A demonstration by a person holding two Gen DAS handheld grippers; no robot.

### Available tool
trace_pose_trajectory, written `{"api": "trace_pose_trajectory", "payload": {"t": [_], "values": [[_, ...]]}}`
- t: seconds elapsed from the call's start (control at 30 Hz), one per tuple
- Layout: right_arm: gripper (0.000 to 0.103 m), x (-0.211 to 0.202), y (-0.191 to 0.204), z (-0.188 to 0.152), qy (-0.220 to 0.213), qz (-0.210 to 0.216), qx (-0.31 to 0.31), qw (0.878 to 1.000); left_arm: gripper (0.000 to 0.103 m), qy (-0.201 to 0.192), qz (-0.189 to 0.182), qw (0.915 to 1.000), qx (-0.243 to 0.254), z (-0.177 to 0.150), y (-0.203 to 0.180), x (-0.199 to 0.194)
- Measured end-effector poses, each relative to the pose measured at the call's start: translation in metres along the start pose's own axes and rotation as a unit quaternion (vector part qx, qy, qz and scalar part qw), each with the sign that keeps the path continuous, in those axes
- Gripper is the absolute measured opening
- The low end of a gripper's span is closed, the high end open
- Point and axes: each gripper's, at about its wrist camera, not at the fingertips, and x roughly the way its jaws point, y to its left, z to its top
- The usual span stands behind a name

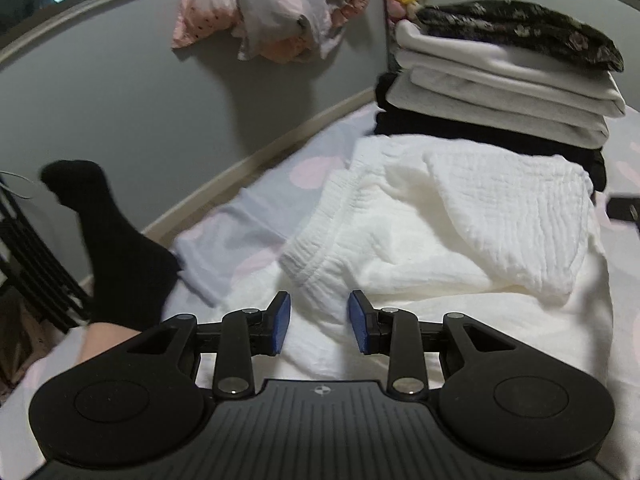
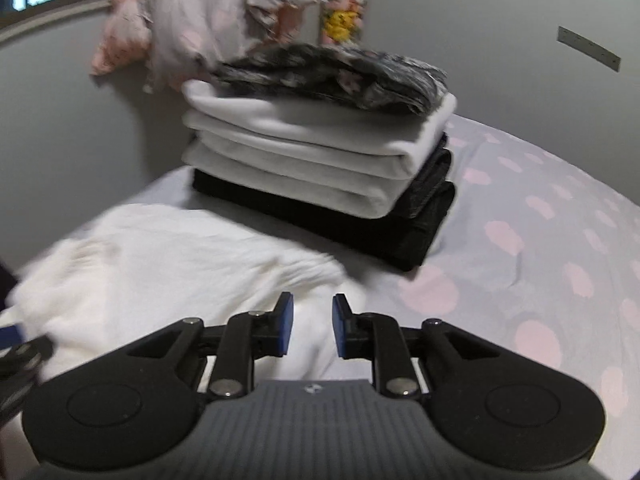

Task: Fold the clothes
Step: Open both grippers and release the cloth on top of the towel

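A white crinkled garment (image 1: 440, 232) with an elastic waistband lies partly folded on the bed, just ahead of my left gripper (image 1: 319, 322). That gripper hovers over the garment's near edge, open, with nothing between its blue pads. In the right wrist view the same white garment (image 2: 160, 264) spreads to the left and under my right gripper (image 2: 313, 326). Its blue pads stand a little apart with nothing pinched between them. Behind the garment sits a stack of folded clothes (image 2: 320, 152), black below, white above, dark floral on top.
The bed sheet (image 2: 540, 248) is grey with pink spots and stretches to the right. A foot in a black sock (image 1: 116, 240) rests at the bed's left edge. Crumpled bedding and a pink pillow (image 1: 272, 8) lean on the grey wall. A dark chair (image 1: 28, 256) stands at left.
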Motion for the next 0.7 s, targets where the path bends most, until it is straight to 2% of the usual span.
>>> {"api": "trace_pose_trajectory", "payload": {"t": [0.13, 0.3, 0.4, 0.57, 0.7], "values": [[0.022, -0.027, 0.016, -0.023, -0.006, 0.04, -0.004, 0.999, 0.038, -0.01, 0.001, 0.9999, 0.011, -0.002, -0.003, -0.008], [0.022, -0.028, 0.04, -0.048, 0.008, 0.067, -0.003, 0.998, 0.038, 0.013, -0.002, 0.9998, 0.016, -0.006, -0.009, 0.007], [0.022, -0.016, 0.045, -0.061, 0.023, 0.058, 0.004, 0.998, 0.038, 0.027, -0.001, 0.9994, 0.022, -0.011, -0.013, 0.016], [0.023, -0.003, 0.048, -0.07, 0.022, 0.05, -0.001, 0.998, 0.038, 0.02, 0.018, 0.9985, 0.047, -0.014, -0.024, 0.016], [0.024, -0.005, 0.046, -0.069, 0.023, 0.05, 0.005, 0.998, 0.039, 0.008, 0.017, 0.999, 0.041, -0.014, -0.021, 0.007]]}}
